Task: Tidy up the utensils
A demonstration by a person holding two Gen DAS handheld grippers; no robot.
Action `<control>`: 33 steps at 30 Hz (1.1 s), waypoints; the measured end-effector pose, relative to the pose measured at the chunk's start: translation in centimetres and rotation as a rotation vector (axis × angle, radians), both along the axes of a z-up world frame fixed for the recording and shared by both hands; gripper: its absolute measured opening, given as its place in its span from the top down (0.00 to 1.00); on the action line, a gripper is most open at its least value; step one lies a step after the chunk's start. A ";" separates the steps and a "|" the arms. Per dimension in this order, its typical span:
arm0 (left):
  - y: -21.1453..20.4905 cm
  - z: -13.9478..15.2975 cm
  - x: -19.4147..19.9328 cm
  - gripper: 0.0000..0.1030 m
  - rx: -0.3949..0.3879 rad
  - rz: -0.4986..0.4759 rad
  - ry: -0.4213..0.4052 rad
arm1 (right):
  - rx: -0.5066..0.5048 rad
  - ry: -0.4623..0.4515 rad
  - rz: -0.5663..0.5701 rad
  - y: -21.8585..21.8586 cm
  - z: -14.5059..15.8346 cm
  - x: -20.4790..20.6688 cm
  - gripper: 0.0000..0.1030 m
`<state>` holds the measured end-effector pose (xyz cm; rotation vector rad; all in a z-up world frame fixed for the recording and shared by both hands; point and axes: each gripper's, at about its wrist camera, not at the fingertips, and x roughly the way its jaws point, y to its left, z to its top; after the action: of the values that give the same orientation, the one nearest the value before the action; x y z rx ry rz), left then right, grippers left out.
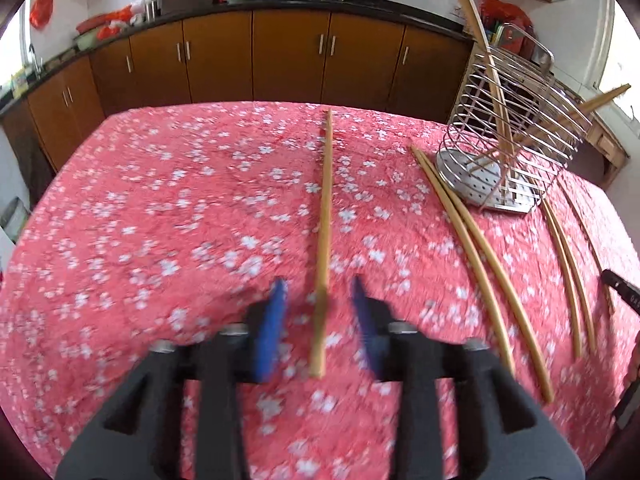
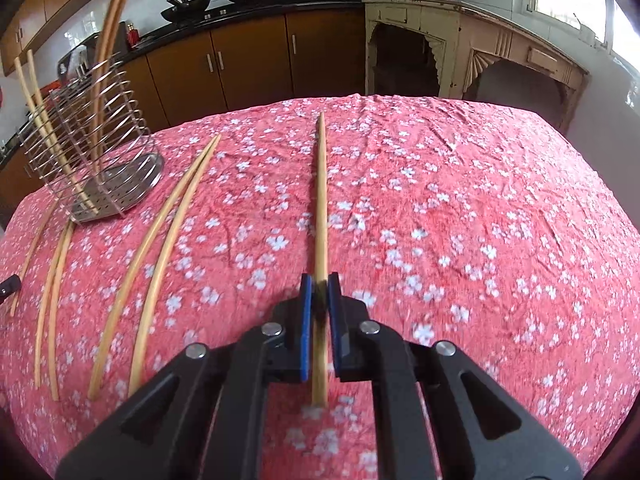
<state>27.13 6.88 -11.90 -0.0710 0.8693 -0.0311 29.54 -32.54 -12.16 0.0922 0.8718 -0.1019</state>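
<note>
Pink floral tablecloth (image 2: 440, 200), brown kitchen cabinets (image 1: 256, 56), black countertop (image 1: 280, 2)

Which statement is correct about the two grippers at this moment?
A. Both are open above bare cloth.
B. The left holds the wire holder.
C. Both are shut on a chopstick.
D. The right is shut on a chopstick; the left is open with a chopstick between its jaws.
D: the right gripper jaws press a chopstick, while the left gripper jaws stand apart around another chopstick.
</note>
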 end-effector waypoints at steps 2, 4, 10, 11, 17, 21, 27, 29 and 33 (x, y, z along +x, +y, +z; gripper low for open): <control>-0.2 -0.2 -1.1 0.53 0.017 -0.020 0.003 | 0.001 0.005 0.008 0.2 -0.2 -0.7 0.83; -0.6 -0.7 -1.8 0.53 0.043 -0.031 0.015 | -0.011 0.001 0.009 0.5 -0.3 -1.3 0.83; -1.3 -1.0 -2.1 0.40 0.074 -0.042 0.024 | 0.007 0.001 0.005 0.3 -0.3 -1.3 0.83; -1.4 -1.2 -2.1 0.31 0.086 -0.043 0.032 | 0.008 0.001 0.005 0.3 -0.3 -1.3 0.83; -1.0 -1.7 -2.1 0.18 0.087 -0.040 0.047 | 0.014 0.001 0.005 -0.1 -0.4 -1.2 0.83; -0.8 -1.8 -2.0 0.08 0.088 -0.037 0.059 | 0.008 0.002 0.016 -0.1 -0.5 -1.1 0.79; -0.9 -2.0 -1.6 0.02 0.103 -0.039 0.070 | -0.016 0.007 0.036 0.9 -0.5 -1.0 0.70; -1.0 -2.1 -1.7 0.02 0.104 -0.043 0.071 | -0.008 0.006 0.036 0.9 -0.5 -1.0 0.70; -0.8 -2.2 -1.8 0.02 0.093 -0.044 0.072 | -0.012 0.007 0.036 1.0 -0.5 -1.0 0.69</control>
<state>25.33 6.08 -14.09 0.0343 0.9436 -0.0288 28.53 -31.54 -12.63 0.0648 0.8793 -0.0736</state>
